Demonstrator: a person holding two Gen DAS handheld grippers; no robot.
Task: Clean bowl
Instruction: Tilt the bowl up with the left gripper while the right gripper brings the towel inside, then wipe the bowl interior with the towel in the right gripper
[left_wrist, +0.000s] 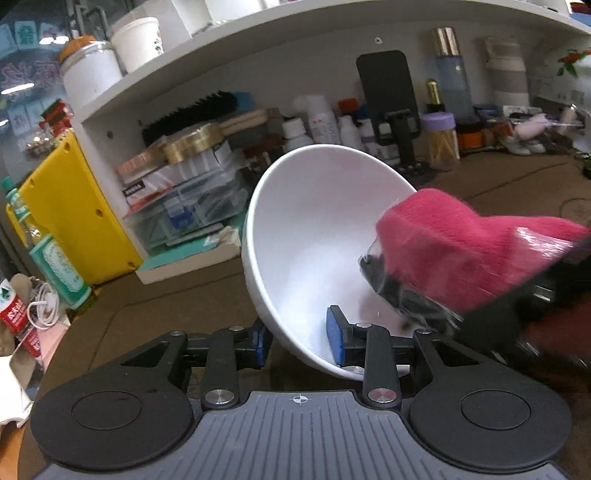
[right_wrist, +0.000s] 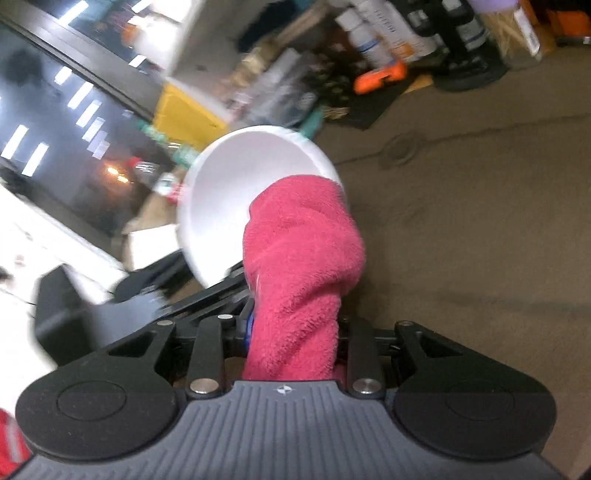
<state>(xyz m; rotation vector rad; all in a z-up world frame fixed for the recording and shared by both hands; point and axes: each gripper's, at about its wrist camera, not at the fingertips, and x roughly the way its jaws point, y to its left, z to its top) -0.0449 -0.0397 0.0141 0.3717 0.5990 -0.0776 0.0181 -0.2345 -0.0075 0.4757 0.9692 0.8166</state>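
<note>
Bowl (left_wrist: 325, 236), white, round, smooth-walled, tilted steeply on its side above brown tabletop (left_wrist: 498, 184), open mouth turned toward right gripper. Gripped at its lower rim by left gripper (left_wrist: 301, 339): one blue-padded finger (left_wrist: 335, 338) inside the bowl, the other blue-padded finger (left_wrist: 263, 341) outside against the bowl's outer wall, jaws narrowed onto the thin rim between them.

Pink fluffy terry cloth (right_wrist: 299, 258), bunched into a thick roll, clamped between the fingers of right gripper (right_wrist: 293, 336), jaws drawn in on the cloth's lower end. Cloth's upper end pushed over the bowl's rim into the bowl's mouth, seemingly pressing the inner wall, though actual contact too blurred to confirm. In the left wrist view, same cloth (left_wrist: 461, 247) reaching in from the right of the bowl, draped over black finger parts wrapped in clear film.

Behind the bowl, white shelf unit (left_wrist: 221, 66) crowded with bottles, boxes and a black bristle brush (left_wrist: 192, 110). Left of the bowl, bright yellow panel (left_wrist: 74, 214) and a green glass bottle (left_wrist: 55, 266). Behind and right of the bowl, black phone on a stand (left_wrist: 388, 92) and purple-lidded clear jar of wooden sticks (left_wrist: 441, 140).
</note>
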